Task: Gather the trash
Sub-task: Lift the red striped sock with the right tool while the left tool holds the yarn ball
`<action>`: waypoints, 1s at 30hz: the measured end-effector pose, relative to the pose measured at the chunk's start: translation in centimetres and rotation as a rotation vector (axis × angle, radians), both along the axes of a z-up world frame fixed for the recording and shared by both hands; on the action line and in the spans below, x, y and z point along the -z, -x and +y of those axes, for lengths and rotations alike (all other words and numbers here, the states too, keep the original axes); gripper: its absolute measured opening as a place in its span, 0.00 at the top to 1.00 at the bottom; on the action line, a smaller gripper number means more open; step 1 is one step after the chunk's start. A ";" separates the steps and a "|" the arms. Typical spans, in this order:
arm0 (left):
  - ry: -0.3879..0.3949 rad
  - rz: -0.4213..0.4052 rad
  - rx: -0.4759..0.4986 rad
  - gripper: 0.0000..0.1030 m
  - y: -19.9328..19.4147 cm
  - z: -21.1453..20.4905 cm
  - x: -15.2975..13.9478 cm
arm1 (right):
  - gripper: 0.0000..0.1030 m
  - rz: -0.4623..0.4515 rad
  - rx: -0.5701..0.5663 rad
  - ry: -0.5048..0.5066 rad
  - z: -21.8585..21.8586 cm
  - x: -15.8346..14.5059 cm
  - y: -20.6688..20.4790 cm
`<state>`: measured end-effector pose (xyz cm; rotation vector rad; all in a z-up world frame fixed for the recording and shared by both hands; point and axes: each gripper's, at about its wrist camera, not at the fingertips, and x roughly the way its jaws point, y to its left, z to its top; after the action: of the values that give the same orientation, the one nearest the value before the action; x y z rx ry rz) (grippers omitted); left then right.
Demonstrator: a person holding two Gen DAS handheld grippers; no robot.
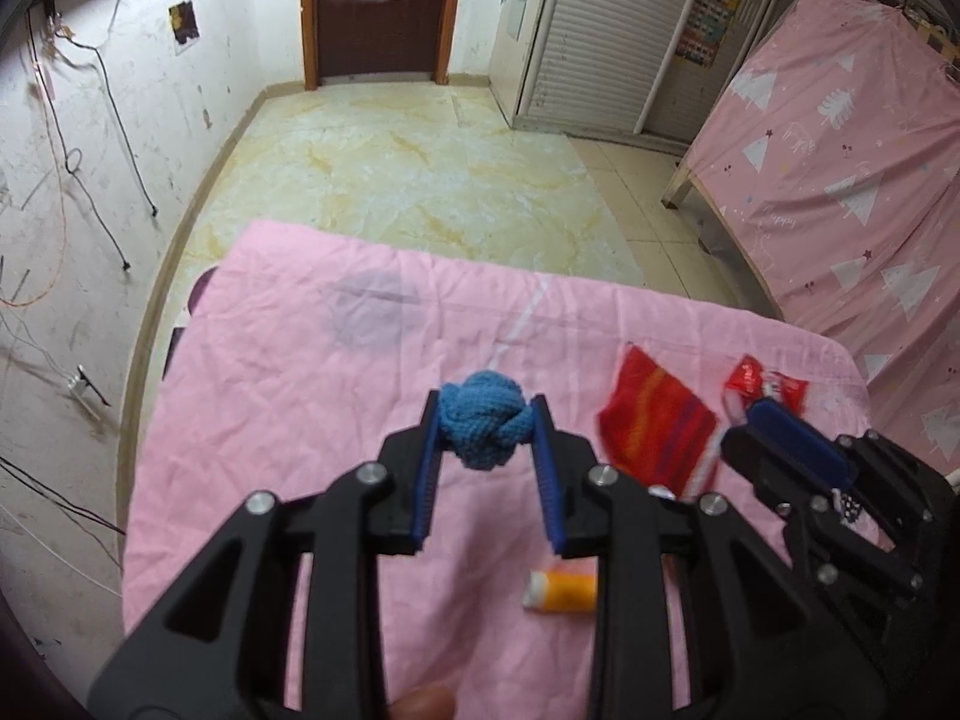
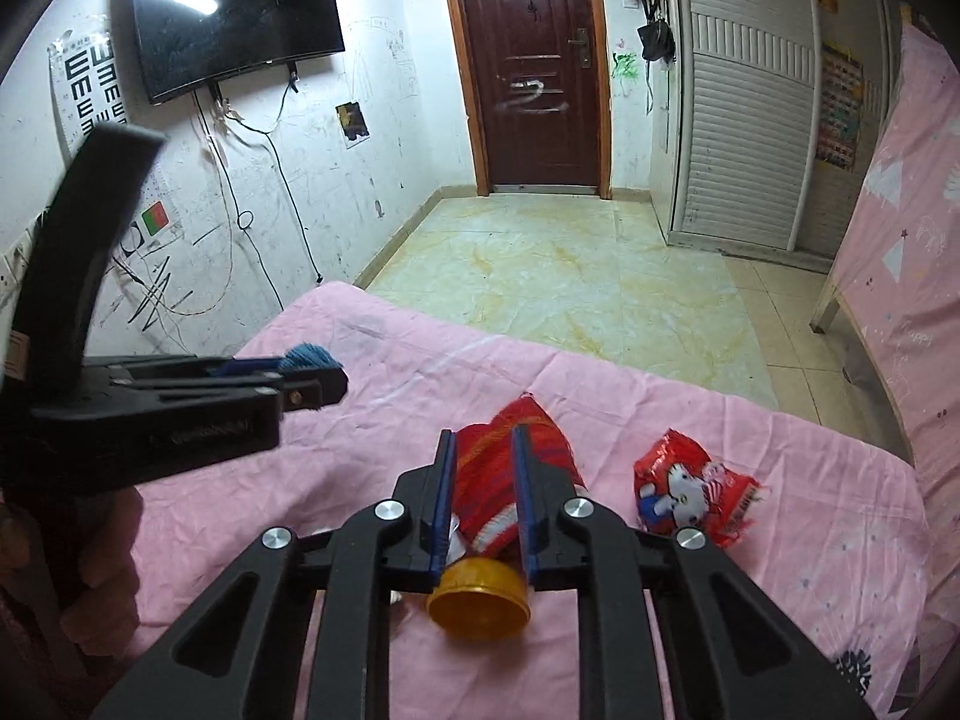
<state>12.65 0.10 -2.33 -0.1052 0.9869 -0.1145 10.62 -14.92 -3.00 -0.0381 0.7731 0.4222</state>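
Note:
My left gripper (image 1: 485,414) is shut on a blue knitted ball (image 1: 485,427) and holds it above the pink cloth (image 1: 312,396); it also shows from the side in the right wrist view (image 2: 324,372). My right gripper (image 2: 483,441) is shut on a red-labelled bottle (image 2: 516,480) with a yellow cap (image 2: 479,601), its fingers on either side of the body. The same bottle's red label (image 1: 657,426) shows in the left wrist view. A red Hello Kitty wrapper (image 2: 696,489) lies on the cloth to the right. A small orange and white tube (image 1: 561,589) lies below the left gripper.
The pink cloth covers a table with its far edge (image 2: 540,348) toward the tiled floor (image 2: 570,276). A pink curtain (image 1: 840,180) hangs on the right. A wall with cables and a TV (image 2: 234,18) is on the left. A brown door (image 2: 528,60) is at the back.

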 end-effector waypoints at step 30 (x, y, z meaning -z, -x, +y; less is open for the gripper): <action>0.002 0.002 -0.020 0.74 1.3 0.5 -0.3 | 0.72 0.128 0.029 0.130 2.9 5.8 -5.0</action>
<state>11.40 0.61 -2.08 -0.1172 0.9878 -0.0976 15.58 -11.97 -8.84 -0.1224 0.9252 0.3486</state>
